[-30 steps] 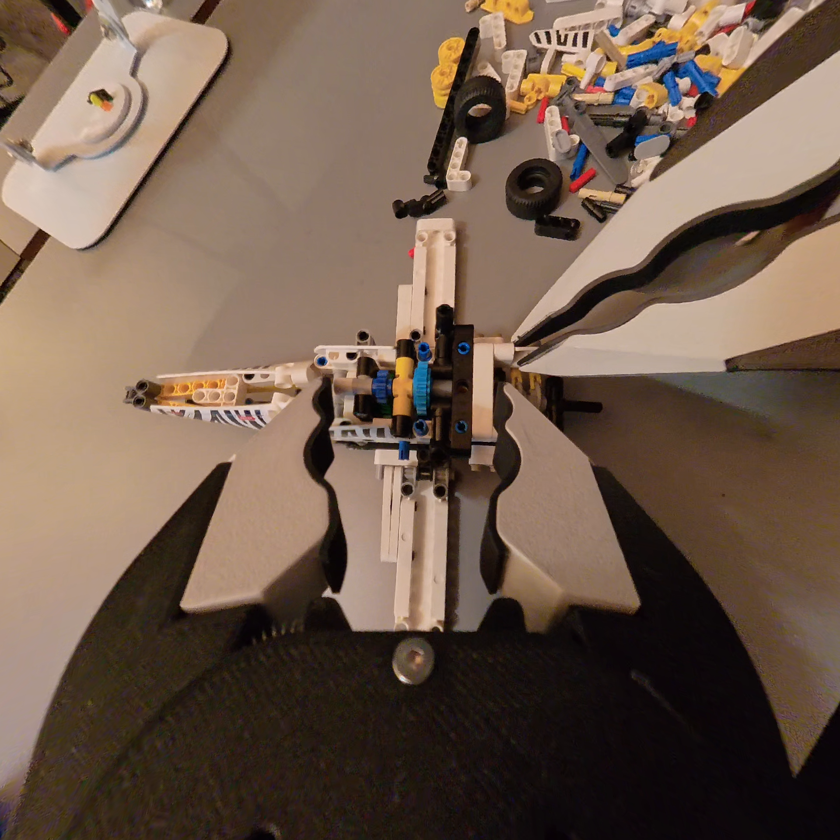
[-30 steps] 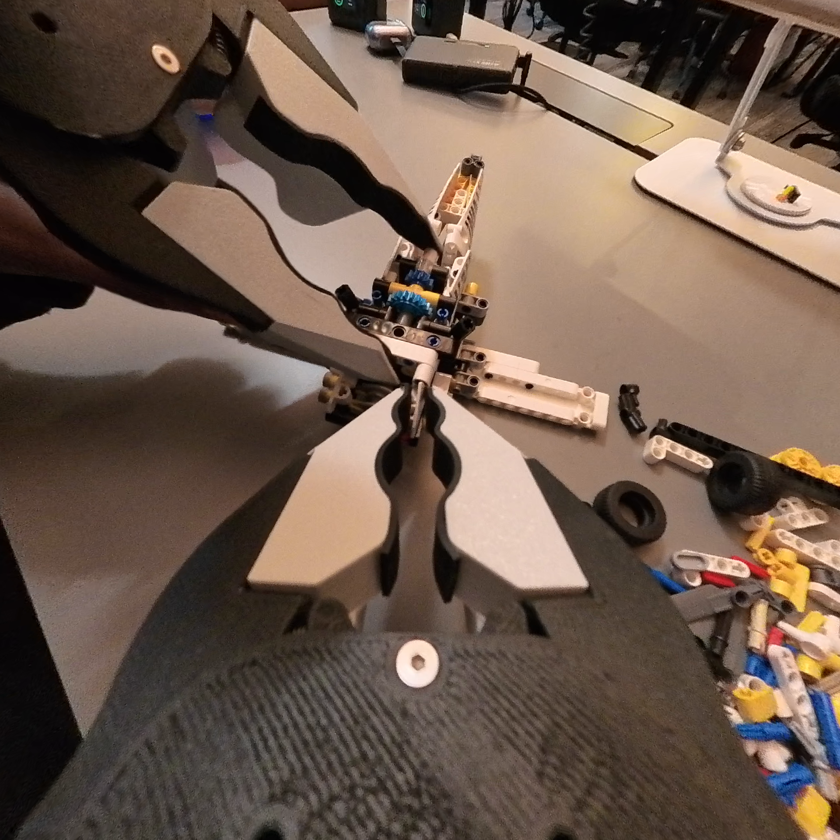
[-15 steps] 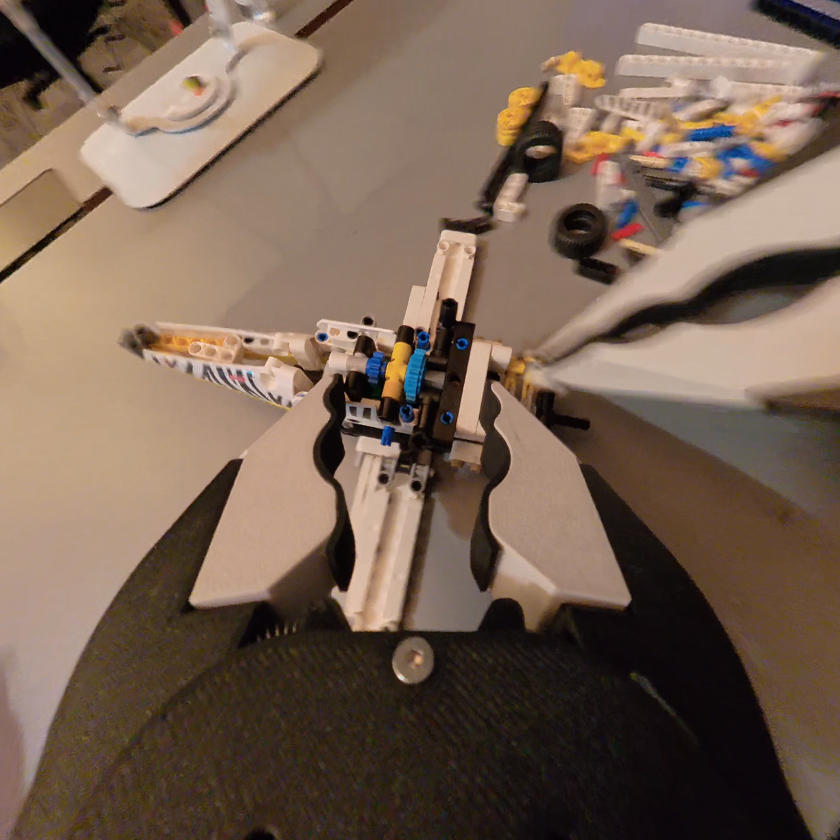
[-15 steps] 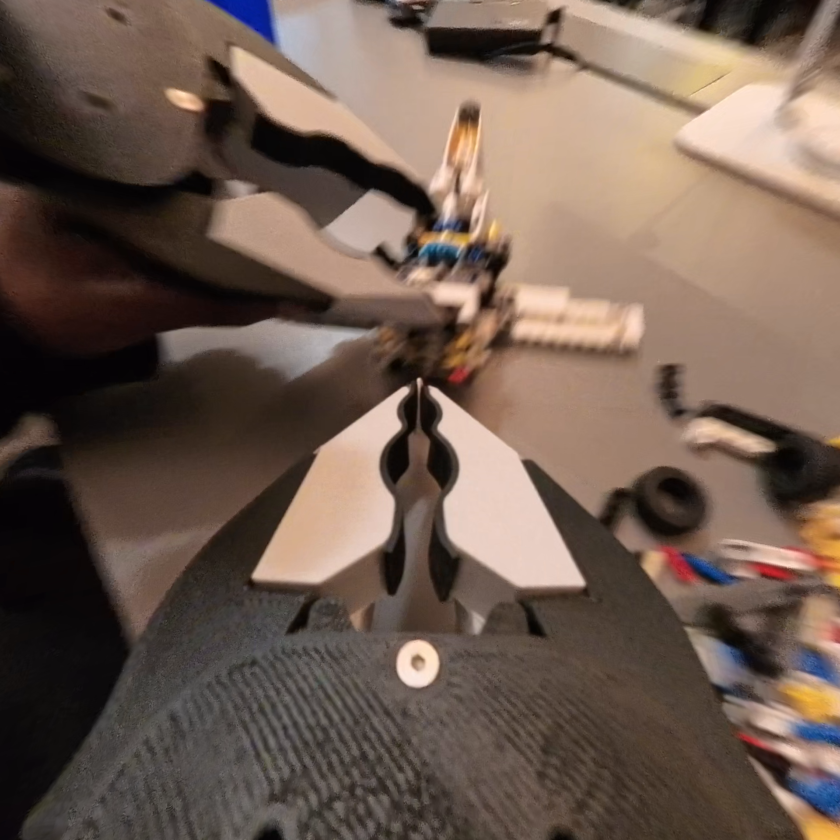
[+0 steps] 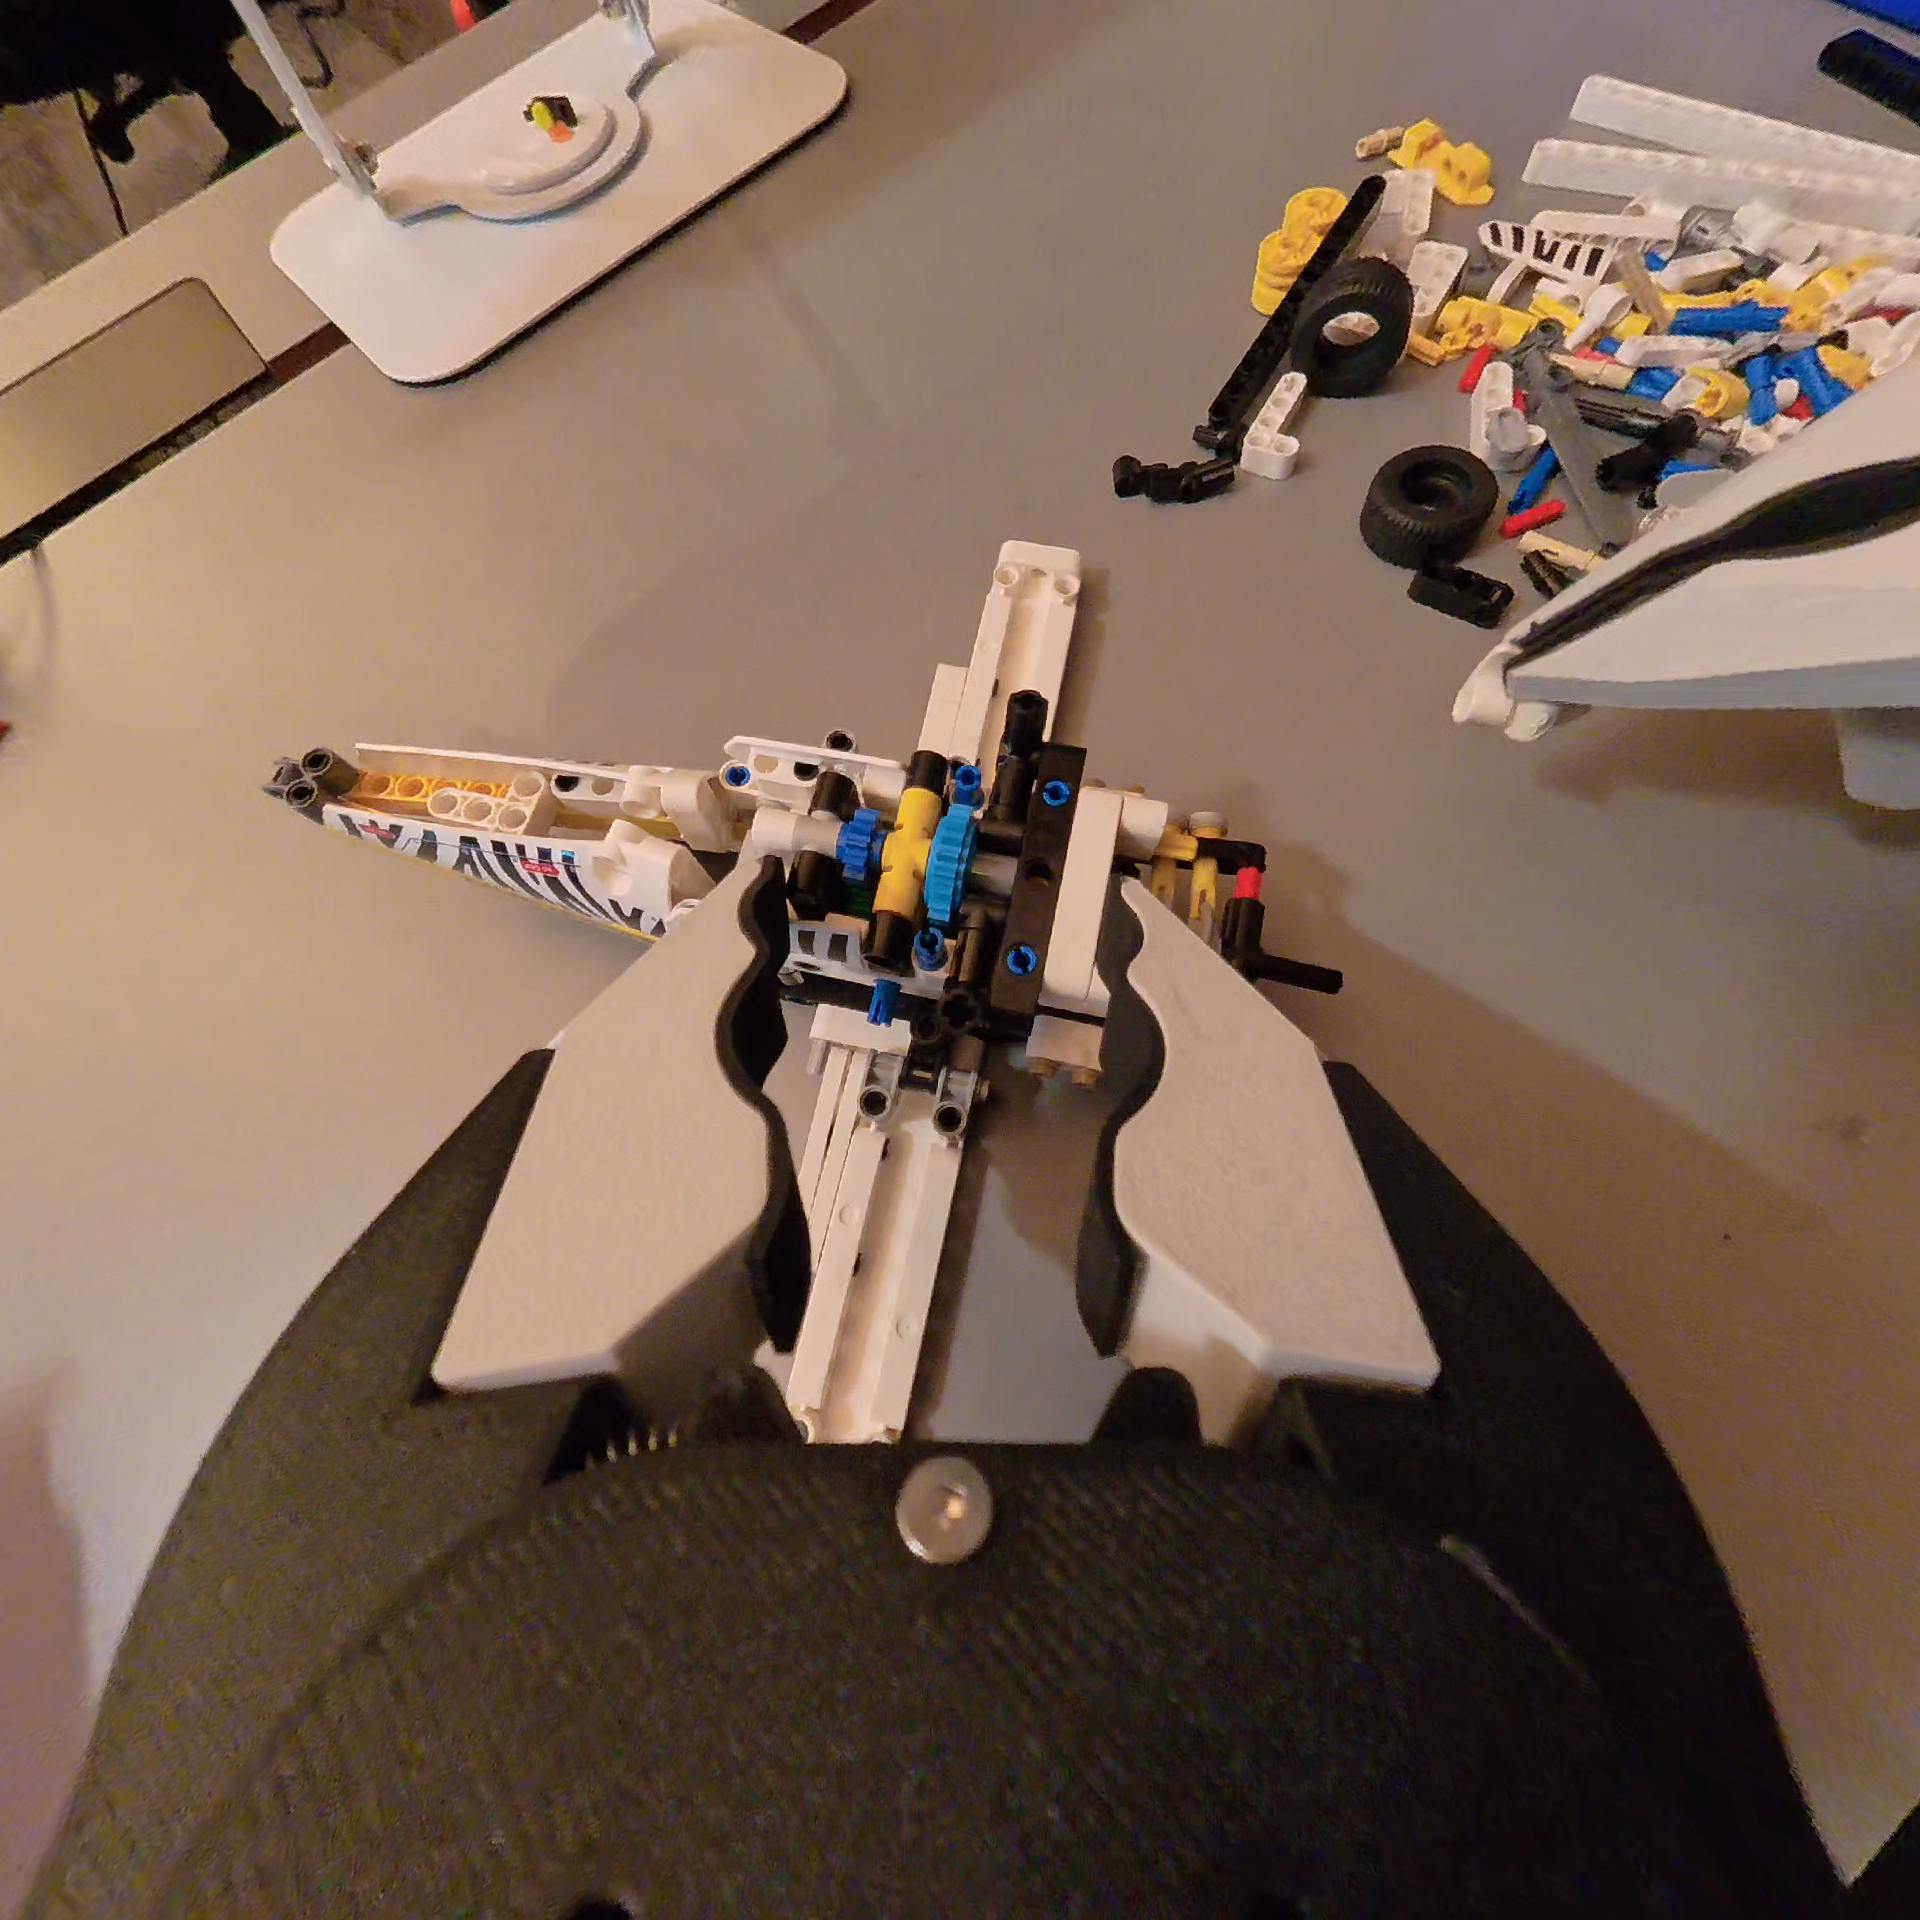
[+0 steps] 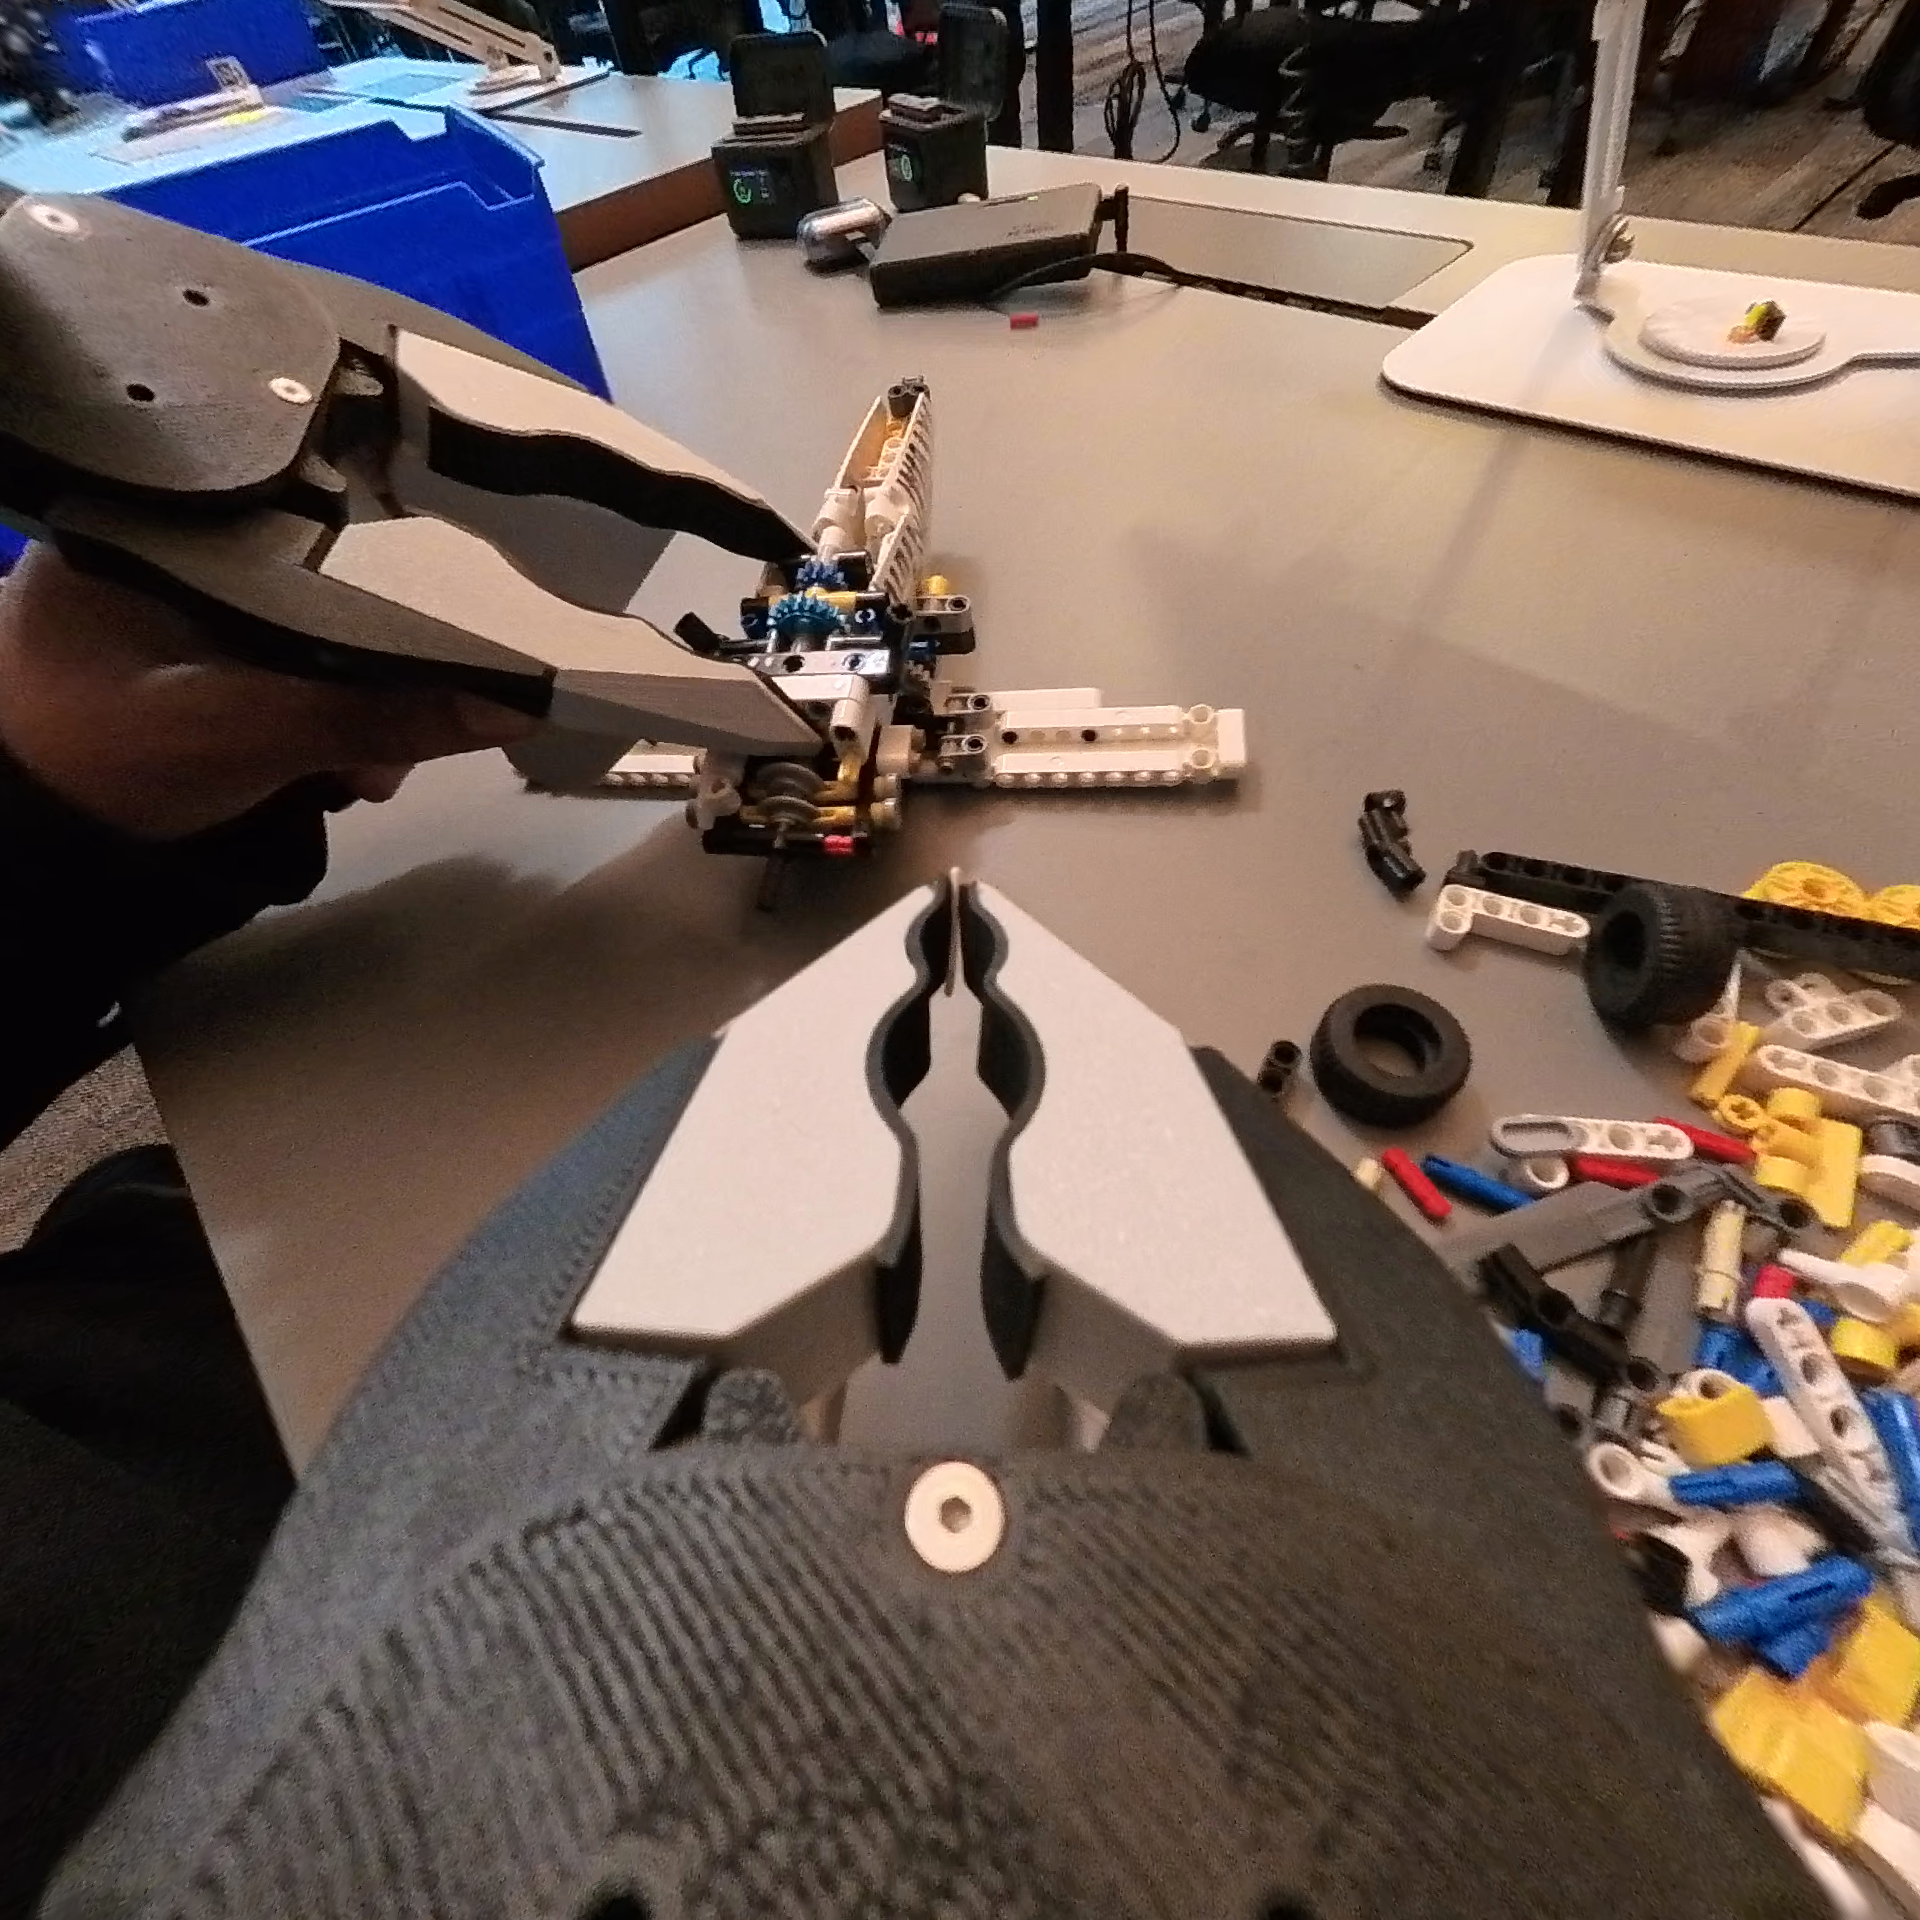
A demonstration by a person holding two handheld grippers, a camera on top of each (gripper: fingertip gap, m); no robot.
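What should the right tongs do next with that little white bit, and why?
Probably carry the small white piece to the loose parts pile and set it down: the right tongs pinch it clear of the brick model, which the left tongs clamp.

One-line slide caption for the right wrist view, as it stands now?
Right tool pinching a thin white piece, apart from the brick model that the left tool grips on the grey table.
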